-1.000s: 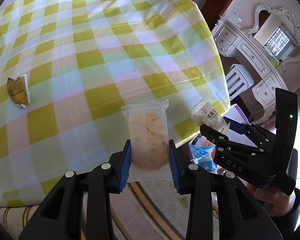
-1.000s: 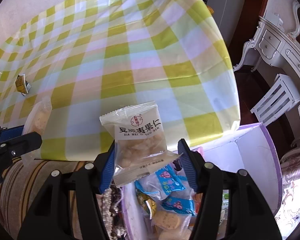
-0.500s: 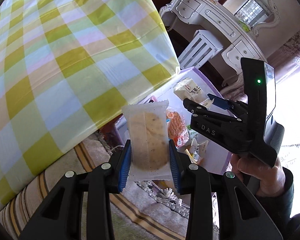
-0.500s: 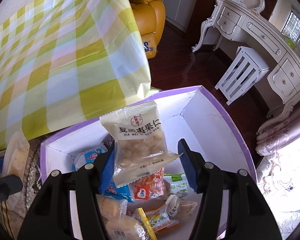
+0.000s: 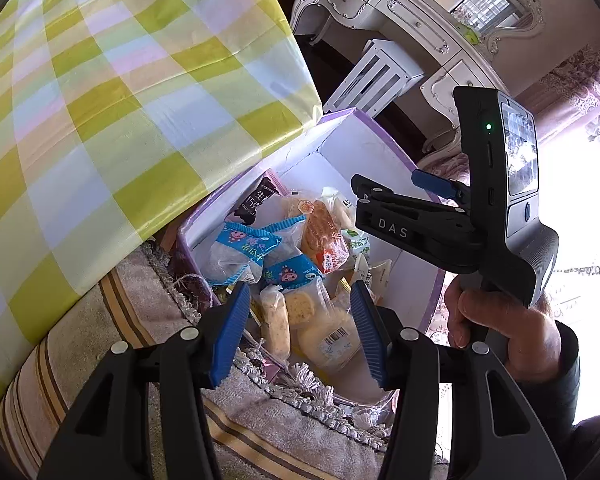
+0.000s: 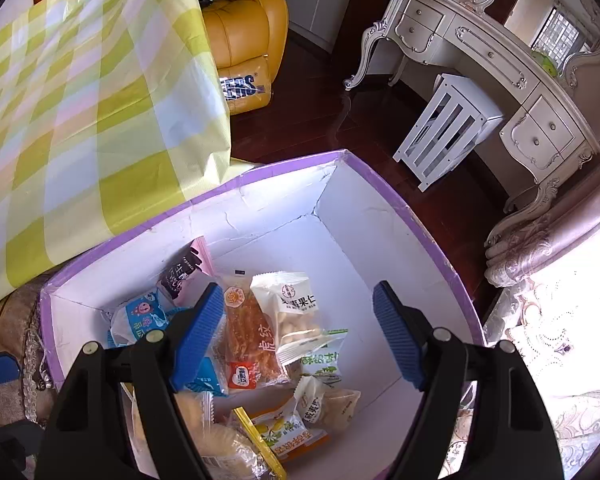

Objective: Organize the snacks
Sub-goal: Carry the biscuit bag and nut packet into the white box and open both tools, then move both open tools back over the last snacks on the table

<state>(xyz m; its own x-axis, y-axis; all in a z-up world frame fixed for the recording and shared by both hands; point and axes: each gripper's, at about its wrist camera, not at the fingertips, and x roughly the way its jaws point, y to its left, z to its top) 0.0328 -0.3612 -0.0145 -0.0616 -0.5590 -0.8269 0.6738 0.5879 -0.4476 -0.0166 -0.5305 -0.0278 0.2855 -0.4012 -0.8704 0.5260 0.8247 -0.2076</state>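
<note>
A purple-rimmed white box (image 6: 384, 184) stands beside the table and holds several wrapped snacks. My right gripper (image 6: 298, 334) is open and empty above it; the white nut packet (image 6: 296, 306) lies in the box among the others. My left gripper (image 5: 300, 330) is open and empty over the box's (image 5: 384, 136) near end; the clear-wrapped biscuit (image 5: 300, 306) lies below it on the pile. The right gripper also shows in the left wrist view (image 5: 396, 192), over the box.
The table with the yellow-green checked cloth (image 5: 100, 100) is to the left of the box. A fringed striped rug (image 5: 260, 432) lies under the box. A white dresser (image 6: 480, 52), a white stool (image 6: 448, 128) and a yellow armchair (image 6: 244, 28) stand beyond.
Both grippers moved from the table to over the box and opened. The biscuit and the nut packet dropped into the box.
</note>
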